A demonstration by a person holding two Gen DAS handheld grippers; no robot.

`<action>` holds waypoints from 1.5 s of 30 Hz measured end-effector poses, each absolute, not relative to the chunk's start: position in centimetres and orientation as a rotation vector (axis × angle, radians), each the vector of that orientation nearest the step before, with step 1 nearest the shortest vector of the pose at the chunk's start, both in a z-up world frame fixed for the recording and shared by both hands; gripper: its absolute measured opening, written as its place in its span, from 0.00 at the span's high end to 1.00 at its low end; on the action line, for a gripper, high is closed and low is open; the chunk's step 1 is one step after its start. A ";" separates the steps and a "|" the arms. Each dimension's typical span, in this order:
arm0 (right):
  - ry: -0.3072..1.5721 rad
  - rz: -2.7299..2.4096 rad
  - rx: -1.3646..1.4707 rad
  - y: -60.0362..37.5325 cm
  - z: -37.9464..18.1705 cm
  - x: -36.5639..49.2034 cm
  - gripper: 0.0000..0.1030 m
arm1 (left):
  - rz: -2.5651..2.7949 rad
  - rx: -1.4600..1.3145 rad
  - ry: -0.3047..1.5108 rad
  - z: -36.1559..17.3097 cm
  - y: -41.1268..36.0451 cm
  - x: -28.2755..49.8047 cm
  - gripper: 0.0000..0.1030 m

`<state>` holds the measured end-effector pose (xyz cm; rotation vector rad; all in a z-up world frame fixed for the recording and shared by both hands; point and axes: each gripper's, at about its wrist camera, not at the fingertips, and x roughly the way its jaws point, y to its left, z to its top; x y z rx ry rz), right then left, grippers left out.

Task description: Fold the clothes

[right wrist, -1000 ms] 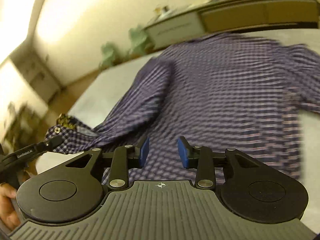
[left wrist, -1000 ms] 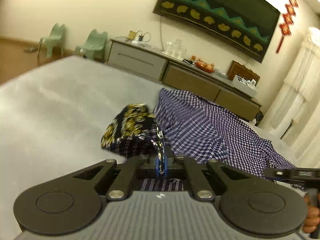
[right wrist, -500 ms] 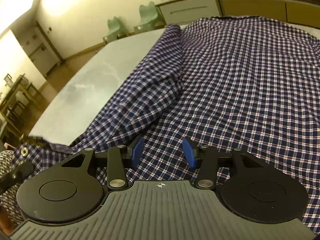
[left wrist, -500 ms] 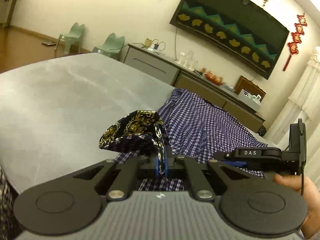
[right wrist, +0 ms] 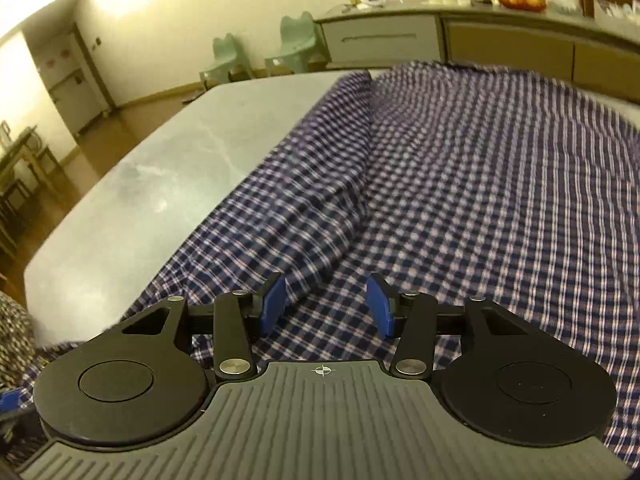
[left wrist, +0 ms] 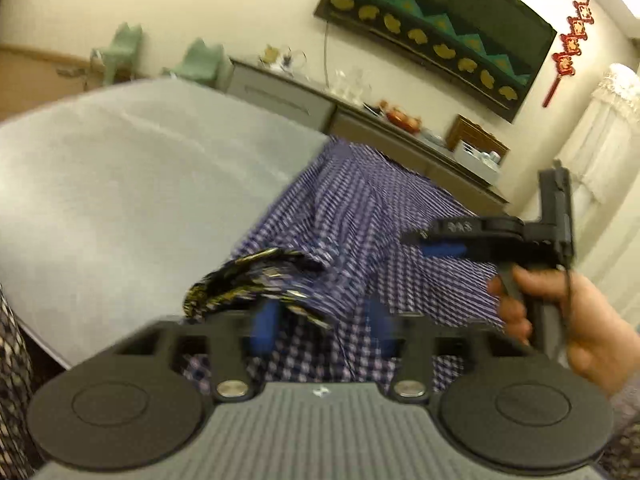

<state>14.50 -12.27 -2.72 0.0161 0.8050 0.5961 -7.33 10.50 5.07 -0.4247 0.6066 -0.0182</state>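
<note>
A blue-and-white checked cotton shirt (right wrist: 500,168) lies spread on a pale grey table (right wrist: 168,168), one sleeve (right wrist: 304,200) doubled inward along its side, probably as part of a fold. The left gripper (left wrist: 322,328) hovers wide apart above the gold-patterned dark cuff lining (left wrist: 248,280), holding nothing. The right gripper (right wrist: 326,306), also gaping and empty, hangs low over the shirt's body.

My shirt (right wrist: 480,184) is checked in blue, navy and white, its cuff lining (left wrist: 248,280) black with a gold print. My finger pads (right wrist: 274,306) are blue on black arms. The table (right wrist: 160,168) is pale grey.
</note>
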 end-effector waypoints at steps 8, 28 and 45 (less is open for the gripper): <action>0.725 0.564 -0.105 -8.1 0.1 16.6 0.48 | -0.013 -0.683 0.513 5.7 16.6 -9.9 0.24; 0.852 0.292 -0.414 6.5 -1.3 36.3 1.00 | -0.205 -0.662 0.751 -0.5 18.7 -1.9 1.00; 0.780 0.284 -0.419 8.7 -1.2 34.5 0.41 | -0.072 -0.551 0.736 -0.4 17.6 -2.8 0.48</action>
